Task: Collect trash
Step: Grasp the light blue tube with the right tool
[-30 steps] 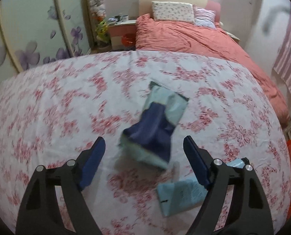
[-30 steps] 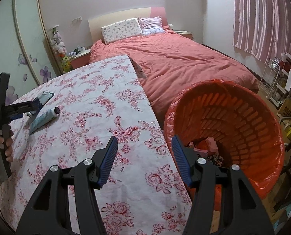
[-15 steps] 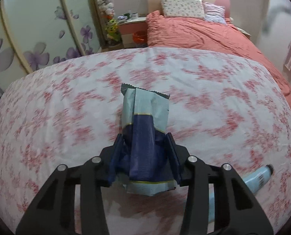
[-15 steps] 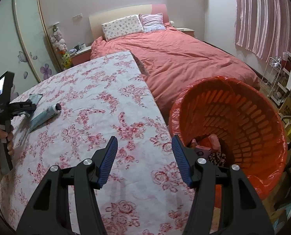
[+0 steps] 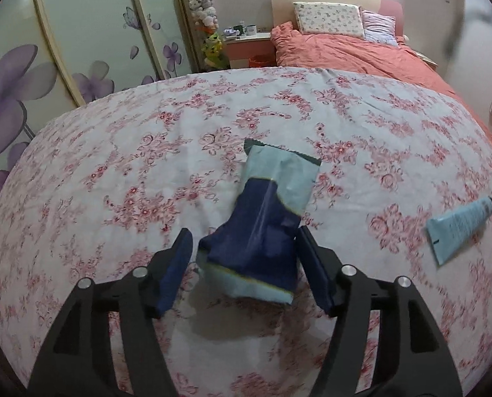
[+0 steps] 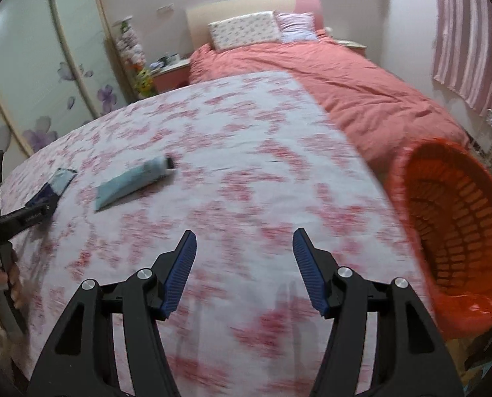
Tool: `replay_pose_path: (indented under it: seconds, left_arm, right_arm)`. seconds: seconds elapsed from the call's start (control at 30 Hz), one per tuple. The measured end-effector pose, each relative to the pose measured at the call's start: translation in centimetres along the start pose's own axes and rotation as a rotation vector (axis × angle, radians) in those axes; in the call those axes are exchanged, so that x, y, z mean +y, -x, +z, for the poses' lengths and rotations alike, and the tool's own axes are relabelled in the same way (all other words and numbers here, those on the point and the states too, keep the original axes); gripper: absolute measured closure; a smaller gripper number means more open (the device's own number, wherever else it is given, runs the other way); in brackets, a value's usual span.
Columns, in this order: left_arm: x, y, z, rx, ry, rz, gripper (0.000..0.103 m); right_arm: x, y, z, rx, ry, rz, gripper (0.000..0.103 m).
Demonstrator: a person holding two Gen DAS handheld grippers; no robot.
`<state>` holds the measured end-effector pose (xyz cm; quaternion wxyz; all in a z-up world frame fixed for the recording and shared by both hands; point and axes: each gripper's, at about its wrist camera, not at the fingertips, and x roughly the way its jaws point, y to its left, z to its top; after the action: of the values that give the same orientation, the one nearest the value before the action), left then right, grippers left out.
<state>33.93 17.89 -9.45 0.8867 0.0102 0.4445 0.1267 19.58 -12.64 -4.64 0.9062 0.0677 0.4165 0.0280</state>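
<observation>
1. half a second ago our left gripper [image 5: 242,258] was pinched onto the blue snack wrapper [image 5: 266,228]; now its jaws are opening again, with a clear gap at the left pad while the right pad sits just beside or barely against the wrapper (contact there is hard to judge). the wrapper is between the jaws, not firmly clamped.

2. a second back those jaws were wide around the wrapper, so we read this as a grasp that closed and then let go: either a slip or a regrip.

3. the wrapper looks raised at its near end, with a shadow under it on the floral cloth [image 5: 120,172], its far end pointing away along the table.

4. our right gripper [image 6: 244,264] stands half open with nothing between the jaws, which are opening slightly. it has swung leftward across the table: the light blue tube [image 6: 133,182] now sits nearer the middle of its view, and the orange basket [image 6: 457,231] has slid to the right edge.

5. for the task, nothing has reached the basket from this pair yet (both wrapper and tube are on the cloth). we judge the left must close again on the wrapper, while the right seems headed for the tube.
</observation>
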Motion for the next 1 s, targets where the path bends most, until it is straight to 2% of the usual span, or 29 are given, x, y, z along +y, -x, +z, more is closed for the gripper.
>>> replay_pose_path:
  seconds: [0.17,0.2,0.3,0.37,0.5,0.53,0.67,0.8,1.0]
  left_arm:
    - [0.9,-0.2,-0.3,-0.001,0.026,-0.031,0.031]
    - [1.4,-0.4,-0.3,0.008,0.051,-0.045,0.026]
    - [2.8,-0.8,-0.4,0.029,0.114,-0.084,0.016]
    - [2.9,-0.8,-0.4,0.028,0.119,-0.088,0.016]
    - [2.5,-0.9,-0.4,0.039,0.100,-0.088,0.008]
    - [2.3,-1.1,-0.4,0.044,0.096,-0.090,0.005]
    - [2.3,-1.1,-0.4,0.047,0.102,-0.093,0.004]
    - [2.4,-1.2,-0.4,0.048,0.104,-0.091,0.004]
    - [2.4,-1.2,-0.4,0.049,0.104,-0.091,0.004]
  right_arm:
    - [4.7,-2.5,1.7,0.039,-0.028,0.034,0.042]
    - [5.8,-3.2,2.2,0.051,-0.043,0.034,0.042]
    - [8.0,-4.8,3.0,0.077,-0.079,0.012,0.038]
    - [9.4,-6.0,3.5,0.087,-0.105,0.001,0.034]
    - [11.0,-7.5,4.4,0.086,-0.123,-0.057,0.030]
    - [11.2,-7.8,4.6,0.087,-0.127,-0.075,0.030]
    - [10.6,-9.1,5.4,0.094,-0.159,-0.128,0.027]
    - [10.2,-9.2,5.4,0.108,-0.086,-0.155,0.027]
    - [6.4,-7.1,3.5,0.068,0.021,-0.213,0.027]
